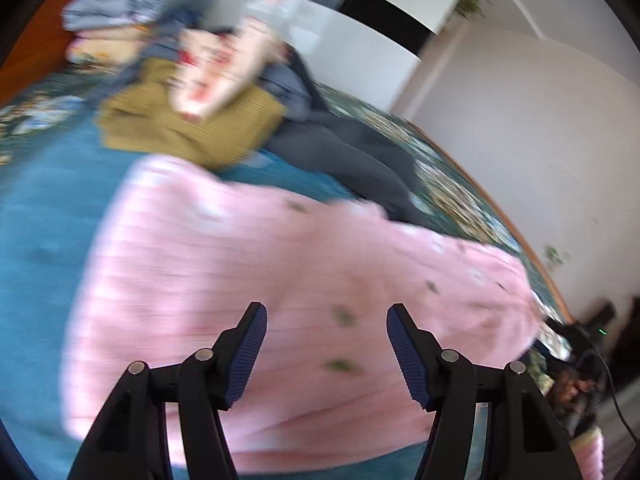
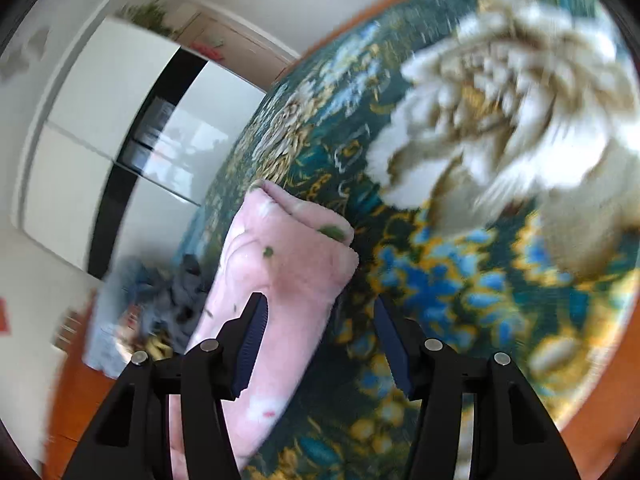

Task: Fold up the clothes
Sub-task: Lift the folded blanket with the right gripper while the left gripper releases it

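Note:
A pink ribbed knit garment [image 1: 280,280] with small green and white motifs lies folded on a teal cloth [image 1: 44,216] in the left wrist view. My left gripper [image 1: 326,316] hangs open just above its near part, with nothing between the pads. In the right wrist view the same pink garment [image 2: 288,272] shows as a folded bundle lying on a flowered carpet-like cover [image 2: 480,240]. My right gripper [image 2: 318,308] is open; its left finger [image 2: 252,336] lies over the bundle's edge, and the pads do not press on it.
Behind the pink garment lie an olive knit piece [image 1: 188,128], a dark grey garment [image 1: 352,156] and a stack of folded grey-blue clothes [image 1: 120,0]. A heap of blue-grey clothes [image 2: 160,292] lies at the left in the right wrist view. White cabinets [image 2: 100,120] and walls stand beyond.

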Demonstrator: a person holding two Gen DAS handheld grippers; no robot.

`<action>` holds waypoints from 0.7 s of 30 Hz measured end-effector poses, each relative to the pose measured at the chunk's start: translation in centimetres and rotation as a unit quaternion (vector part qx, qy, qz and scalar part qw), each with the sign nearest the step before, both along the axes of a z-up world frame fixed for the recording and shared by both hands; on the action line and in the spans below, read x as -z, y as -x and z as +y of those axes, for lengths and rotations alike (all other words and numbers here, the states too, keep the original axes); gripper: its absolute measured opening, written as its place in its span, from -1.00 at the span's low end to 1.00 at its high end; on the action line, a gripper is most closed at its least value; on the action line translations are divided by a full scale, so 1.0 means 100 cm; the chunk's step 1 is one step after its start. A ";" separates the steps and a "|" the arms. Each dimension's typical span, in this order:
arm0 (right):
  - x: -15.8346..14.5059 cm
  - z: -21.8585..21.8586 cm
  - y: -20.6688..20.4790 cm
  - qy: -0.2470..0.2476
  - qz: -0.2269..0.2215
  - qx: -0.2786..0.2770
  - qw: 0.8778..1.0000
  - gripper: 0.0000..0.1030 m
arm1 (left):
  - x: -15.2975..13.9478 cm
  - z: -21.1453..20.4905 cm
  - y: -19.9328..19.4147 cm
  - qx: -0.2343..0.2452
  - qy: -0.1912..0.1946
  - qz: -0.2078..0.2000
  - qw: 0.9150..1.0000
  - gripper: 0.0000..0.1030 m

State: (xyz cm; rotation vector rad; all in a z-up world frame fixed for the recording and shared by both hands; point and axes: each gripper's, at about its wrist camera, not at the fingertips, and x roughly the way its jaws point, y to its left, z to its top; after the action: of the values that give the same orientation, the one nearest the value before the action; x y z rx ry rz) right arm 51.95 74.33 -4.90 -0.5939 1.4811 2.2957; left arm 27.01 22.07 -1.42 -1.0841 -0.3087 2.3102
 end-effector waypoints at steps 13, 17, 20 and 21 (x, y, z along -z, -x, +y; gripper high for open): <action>0.013 0.022 0.062 0.009 0.001 0.020 1.000 -0.21 | -0.002 -0.009 0.002 0.034 0.008 0.005 0.999 0.30; -0.026 0.002 0.065 -0.047 -0.006 0.017 0.999 -0.44 | -0.022 -0.079 0.011 -0.033 -0.012 0.030 0.999 0.30; -0.073 -0.024 0.078 -0.104 0.000 -0.006 0.995 -0.46 | -0.030 -0.137 0.024 -0.096 -0.031 0.036 0.994 0.30; -0.092 -0.040 0.084 -0.124 0.004 -0.019 0.992 -0.46 | -0.027 -0.151 0.026 -0.109 -0.040 0.034 0.993 0.30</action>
State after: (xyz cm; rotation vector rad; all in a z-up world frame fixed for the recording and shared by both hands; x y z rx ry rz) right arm 43.52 70.36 4.33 -0.5458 1.1713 2.4628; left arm 24.44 6.94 1.31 -0.9700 -0.5108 2.4964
